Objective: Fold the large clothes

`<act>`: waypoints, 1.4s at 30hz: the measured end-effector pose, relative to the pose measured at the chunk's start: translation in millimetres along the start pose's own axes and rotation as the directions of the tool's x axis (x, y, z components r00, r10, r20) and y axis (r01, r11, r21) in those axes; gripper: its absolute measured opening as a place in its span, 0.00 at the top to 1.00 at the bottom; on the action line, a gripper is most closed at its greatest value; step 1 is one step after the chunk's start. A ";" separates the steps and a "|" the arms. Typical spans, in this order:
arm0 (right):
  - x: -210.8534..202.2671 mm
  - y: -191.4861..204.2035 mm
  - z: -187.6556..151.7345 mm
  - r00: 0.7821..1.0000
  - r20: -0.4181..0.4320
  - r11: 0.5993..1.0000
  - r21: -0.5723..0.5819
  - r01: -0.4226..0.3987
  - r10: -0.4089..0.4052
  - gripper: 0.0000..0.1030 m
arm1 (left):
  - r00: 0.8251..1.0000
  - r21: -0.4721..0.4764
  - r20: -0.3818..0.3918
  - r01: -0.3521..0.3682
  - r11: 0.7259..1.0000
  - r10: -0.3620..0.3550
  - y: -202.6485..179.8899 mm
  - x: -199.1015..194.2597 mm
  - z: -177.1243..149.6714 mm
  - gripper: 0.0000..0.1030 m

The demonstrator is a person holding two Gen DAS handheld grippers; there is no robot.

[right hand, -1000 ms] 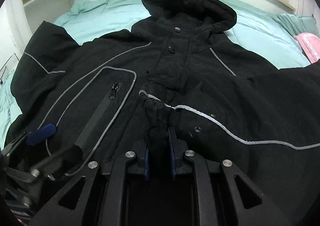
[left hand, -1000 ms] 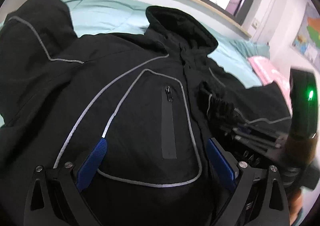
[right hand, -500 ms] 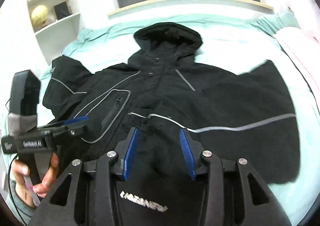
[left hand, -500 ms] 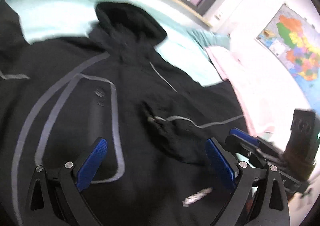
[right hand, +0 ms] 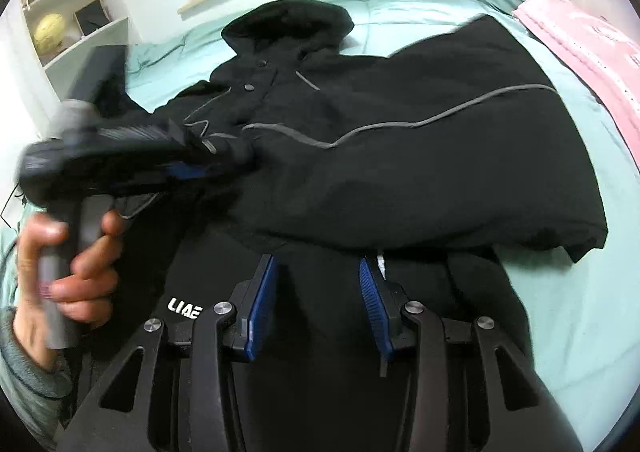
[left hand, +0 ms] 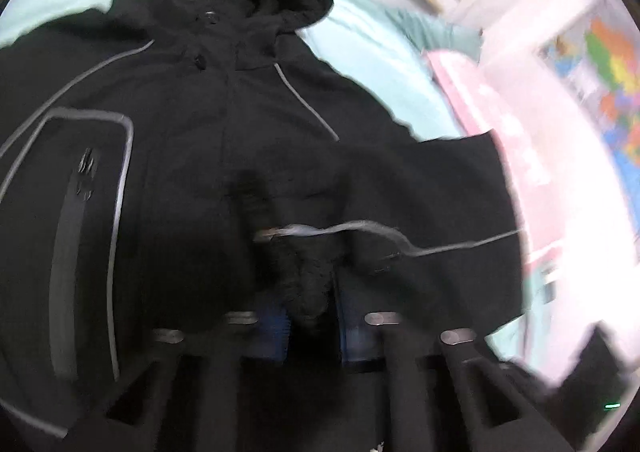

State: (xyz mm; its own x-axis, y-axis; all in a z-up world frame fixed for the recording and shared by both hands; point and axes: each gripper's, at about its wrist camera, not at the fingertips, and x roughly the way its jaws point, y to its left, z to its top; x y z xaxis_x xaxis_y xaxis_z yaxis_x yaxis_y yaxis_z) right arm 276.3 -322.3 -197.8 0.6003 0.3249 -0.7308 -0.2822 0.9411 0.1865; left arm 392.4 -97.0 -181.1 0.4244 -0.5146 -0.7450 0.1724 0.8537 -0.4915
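the black hooded jacket lies spread on the teal bed, its sleeve folded across the chest. left gripper pinches a bunch of the fabric — right gripper hovers over the hem, fingers apart, holding nothing.

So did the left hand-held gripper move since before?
Yes. The left hand-held gripper has swung rightward across the jacket, from by the chest pocket to the sleeve cuff near the middle, and shut on it.

black jacket on mint bedspread
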 end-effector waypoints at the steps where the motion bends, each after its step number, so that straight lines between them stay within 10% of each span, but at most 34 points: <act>1: -6.6 2.0 2.4 1.000 0.014 1.000 -0.017 0.021 -0.021 0.55 | 1.000 0.006 0.015 0.000 1.000 0.000 -1.4 -2.5 2.5 0.83; 10: -45.9 -8.0 67.6 0.997 0.070 1.000 0.003 0.022 -0.022 0.53 | 0.961 0.055 0.271 -0.079 0.995 0.061 42.3 -129.0 43.3 0.83; 19: 66.6 -15.4 113.8 0.994 -0.111 0.997 0.076 0.021 -0.012 0.50 | 0.939 -0.159 0.136 -0.295 0.942 0.317 167.5 -126.4 19.1 0.75; 25: 114.5 -5.1 86.6 0.980 -0.163 0.994 -0.021 0.111 -0.113 0.48 | 0.949 -0.188 0.178 -0.228 0.955 0.261 177.2 -125.5 14.0 0.74; 28: 100.7 0.6 93.0 0.980 -0.160 0.992 -0.043 0.117 -0.122 0.45 | 0.902 -0.197 0.315 -0.243 0.950 0.296 161.8 -157.6 12.6 0.73; 30: 84.3 6.1 102.4 0.990 -0.127 0.998 -0.032 0.061 -0.064 0.45 | 0.851 -0.163 0.439 -0.241 0.957 0.289 141.3 -185.3 12.6 0.57; 32: 64.3 14.0 118.7 0.998 -0.063 1.000 -0.021 0.004 -0.005 0.40 | 0.837 -0.105 0.478 -0.248 0.963 0.268 114.5 -194.6 21.7 0.28; 35: 56.3 29.5 148.9 1.000 0.003 0.999 -0.034 0.007 -0.007 0.12 | 0.872 0.020 0.436 -0.255 0.967 0.221 81.4 -176.4 40.6 0.28; 42: 156.2 16.6 140.3 0.963 -0.206 0.984 -0.037 0.173 -0.177 0.19 | 0.945 -0.028 0.046 -0.323 0.946 0.324 117.9 -41.4 57.6 0.28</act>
State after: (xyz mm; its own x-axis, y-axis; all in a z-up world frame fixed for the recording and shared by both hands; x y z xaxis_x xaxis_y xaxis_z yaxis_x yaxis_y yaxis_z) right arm 470.4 -242.7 -216.7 0.4737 0.1272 -0.8715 -0.2014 0.9789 0.0334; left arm 446.4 29.6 -182.2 0.4976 -0.2063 -0.8425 0.0013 0.9715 -0.2371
